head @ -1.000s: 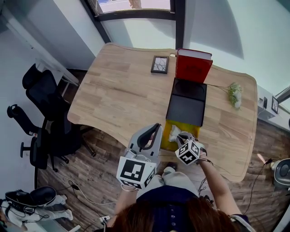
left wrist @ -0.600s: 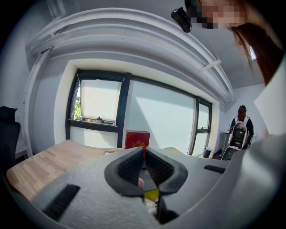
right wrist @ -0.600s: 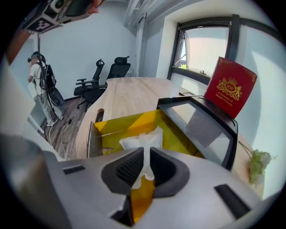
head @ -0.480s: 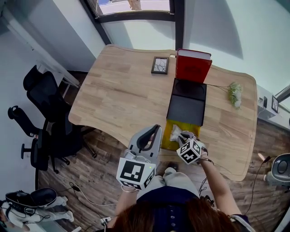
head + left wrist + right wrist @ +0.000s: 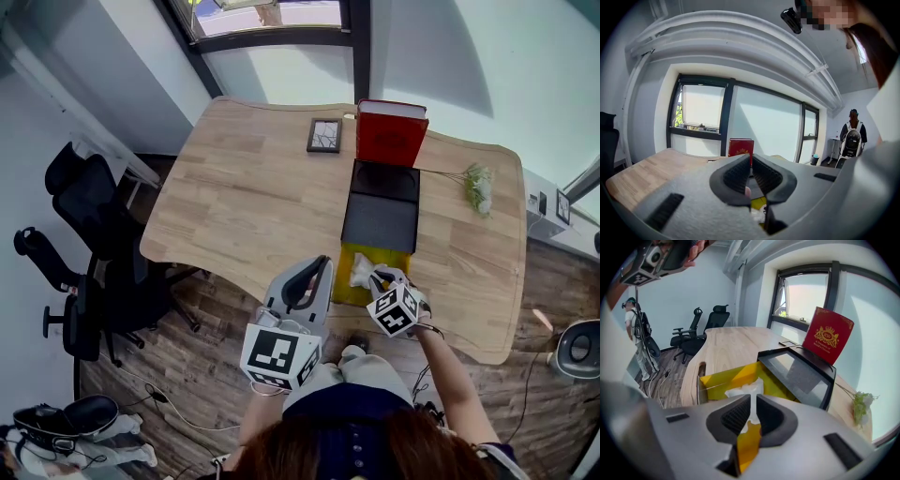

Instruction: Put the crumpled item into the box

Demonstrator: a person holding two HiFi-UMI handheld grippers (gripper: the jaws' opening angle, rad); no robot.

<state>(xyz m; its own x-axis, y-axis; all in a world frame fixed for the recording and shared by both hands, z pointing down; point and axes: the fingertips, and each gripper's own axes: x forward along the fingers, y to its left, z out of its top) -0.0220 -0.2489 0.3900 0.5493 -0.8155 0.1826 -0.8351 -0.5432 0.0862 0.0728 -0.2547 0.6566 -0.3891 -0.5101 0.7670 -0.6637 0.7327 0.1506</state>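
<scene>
A white crumpled paper [image 5: 361, 271] hangs just over the open yellow box [image 5: 345, 286] at the table's near edge. My right gripper [image 5: 378, 276] is shut on the paper from the right. In the right gripper view the paper [image 5: 743, 391] runs down between the narrow jaws of the right gripper [image 5: 751, 405], with the box's yellow walls [image 5: 722, 378] below. My left gripper [image 5: 322, 265] is held off the table's near edge, left of the box, shut and empty. The left gripper view shows its pads [image 5: 738, 176] pressed together.
Behind the yellow box lies a black case [image 5: 381, 223], then an upright red book [image 5: 391, 136]. A small picture frame [image 5: 324, 135] sits at the far edge and a flower sprig [image 5: 480, 187] at the right. Office chairs [image 5: 84, 206] stand left of the wooden table [image 5: 244, 197].
The right gripper with the paper has edged slightly forward over the yellow box. The left gripper has stayed put, and the view has shifted a little.
</scene>
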